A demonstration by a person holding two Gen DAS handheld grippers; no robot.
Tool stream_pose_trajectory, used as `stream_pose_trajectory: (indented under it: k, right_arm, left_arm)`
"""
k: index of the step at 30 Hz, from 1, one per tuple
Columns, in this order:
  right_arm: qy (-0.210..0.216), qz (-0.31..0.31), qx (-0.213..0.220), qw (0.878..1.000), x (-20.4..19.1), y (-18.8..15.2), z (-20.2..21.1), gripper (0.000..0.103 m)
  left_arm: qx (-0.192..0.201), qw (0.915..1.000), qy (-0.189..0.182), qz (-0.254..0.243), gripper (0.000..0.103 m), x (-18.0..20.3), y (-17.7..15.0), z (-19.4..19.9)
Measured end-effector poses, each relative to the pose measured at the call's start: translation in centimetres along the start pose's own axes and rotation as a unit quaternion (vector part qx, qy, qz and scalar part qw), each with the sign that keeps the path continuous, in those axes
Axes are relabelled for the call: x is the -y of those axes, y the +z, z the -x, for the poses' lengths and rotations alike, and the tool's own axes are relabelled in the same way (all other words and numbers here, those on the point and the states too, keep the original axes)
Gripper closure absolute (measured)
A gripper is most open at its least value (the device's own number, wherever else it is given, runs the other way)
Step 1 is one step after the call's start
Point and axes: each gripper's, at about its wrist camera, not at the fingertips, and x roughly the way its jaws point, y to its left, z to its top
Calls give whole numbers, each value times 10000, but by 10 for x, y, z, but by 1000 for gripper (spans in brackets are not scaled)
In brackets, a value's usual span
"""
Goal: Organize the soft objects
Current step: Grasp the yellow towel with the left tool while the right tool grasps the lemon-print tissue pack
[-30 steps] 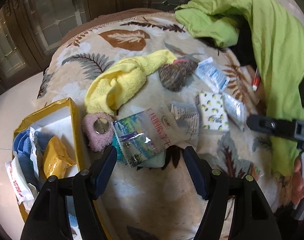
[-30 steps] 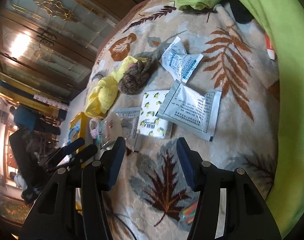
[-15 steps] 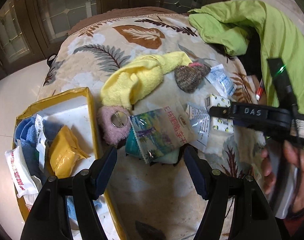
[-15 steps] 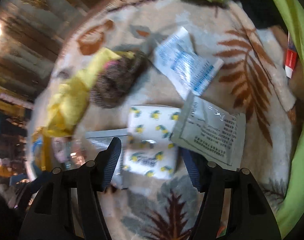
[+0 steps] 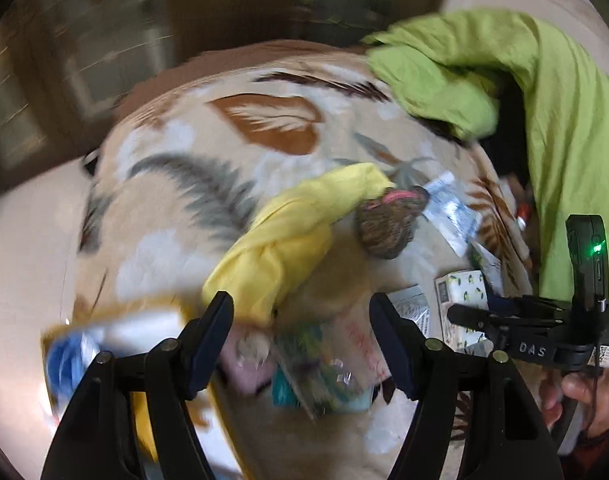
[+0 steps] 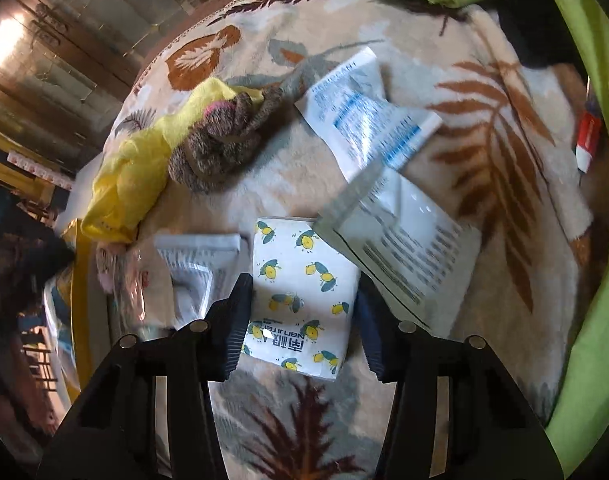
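Right wrist view: right tool (image 6: 300,312) spread around the lemon-print tissue pack (image 6: 300,292), not yet pinching.
From the left: yellow box (image 6: 78,280) with a few items inside, then yellow towel (image 6: 132,176), knitted bundle (image 6: 220,148) and sachets (image 6: 368,120) loose on the blanket (image 6: 504,160); most sorting remains. Left tool (image 5: 302,340) hangs spread, holding nothing.

Right tool (image 6: 300,316), formerly above, now straddling the lemon-print tissue pack (image 6: 300,296).
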Motion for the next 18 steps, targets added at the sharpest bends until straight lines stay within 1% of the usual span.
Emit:
stream_pose_trajectory:
  k: [4,7,9,11,12,13,14,15,18]
  right_arm:
    - [162,-24,-90,9998,5,-2,0,54]
    - [249,-92,-159,9995,8,0,-1,54]
    - [282,-82,-189,9994,8,1,-2,54]
    - [288,-24,-209,9994,8,0,-2,54]
    - [290,11,-210,9994,8,0,-2,54]
    - [306,28,-207,9993,8,0,-3,54]
    - [329,29,-202,9993,9,1,-3,54]
    - [354,22,-193,9992,9,2,-4,54]
    - [405,-16,-128,9991,9,2,-2,54]
  left_arm:
    - [-315,9982,64,-500,30,4,22,-30]
    - [-557,9953,251,-755,30,7,33,-54]
    - [-712,9935,410,-790,30,6,35,-71]
    - [-883,9927,485,-668,32,3,34,-87]
    - [-858,9934,500,-568,46,2,33,-90]
    - [-779,9944,544,-456,55,0,32,-90]
    - [-724,9950,581,-375,60,-2,31,-89]
    - [-686,9958,534,-270,64,-4,30,-86]
    - [-564,9975,414,-41,67,-9,25,-75]
